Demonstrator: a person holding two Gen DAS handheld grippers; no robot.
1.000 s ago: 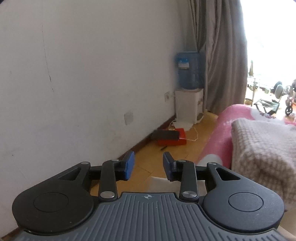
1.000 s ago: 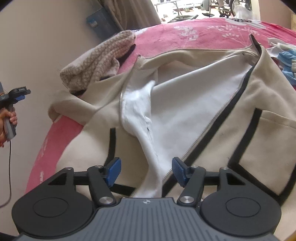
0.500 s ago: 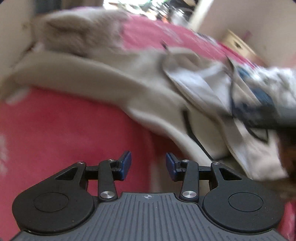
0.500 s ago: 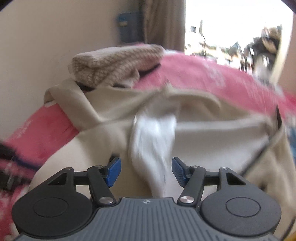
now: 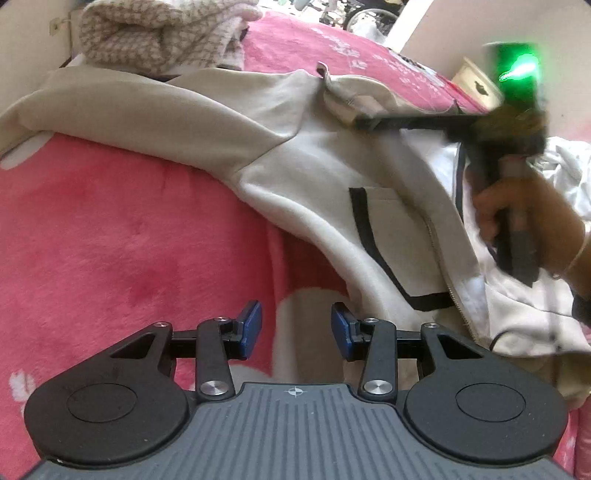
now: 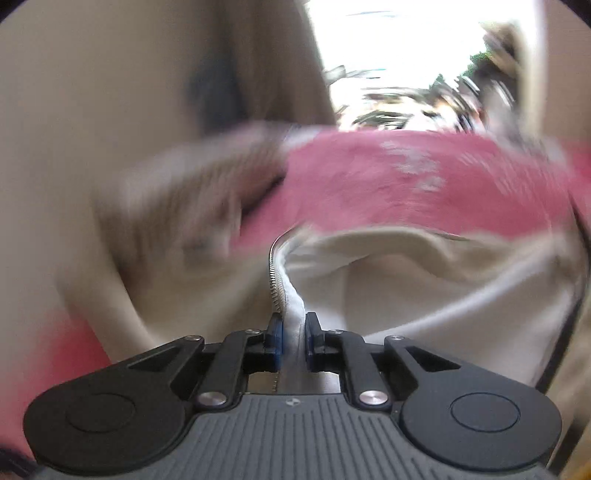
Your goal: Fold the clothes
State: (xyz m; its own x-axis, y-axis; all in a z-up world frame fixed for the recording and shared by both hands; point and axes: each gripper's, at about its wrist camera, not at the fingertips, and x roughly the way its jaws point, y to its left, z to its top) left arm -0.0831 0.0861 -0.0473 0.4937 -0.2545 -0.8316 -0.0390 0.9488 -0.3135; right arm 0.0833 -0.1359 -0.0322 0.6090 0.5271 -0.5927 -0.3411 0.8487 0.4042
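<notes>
A beige zip-up jacket (image 5: 314, 155) with black trim lies open on a pink blanket (image 5: 110, 221). My left gripper (image 5: 295, 325) is open above the blanket, just left of the jacket's hem, with no cloth between its pads. In the right wrist view my right gripper (image 6: 293, 332) has its jaws closing on the jacket's (image 6: 406, 280) zipper edge, and the pads press on the white lining strip. The left wrist view shows a hand (image 5: 517, 214) holding that right gripper (image 5: 356, 122), which pinches the jacket's front edge near the collar.
A folded beige checked knit (image 5: 159, 33) lies at the bed's far left, overlapping the jacket's sleeve. White clothes (image 5: 569, 158) are heaped at the right. A pale wall runs along the left of the bed, and a bright window (image 6: 406, 55) lies beyond it.
My left gripper swung from facing the wall and floor down onto the bed beside the jacket. My right gripper moved forward along the jacket and closed on its zipper edge.
</notes>
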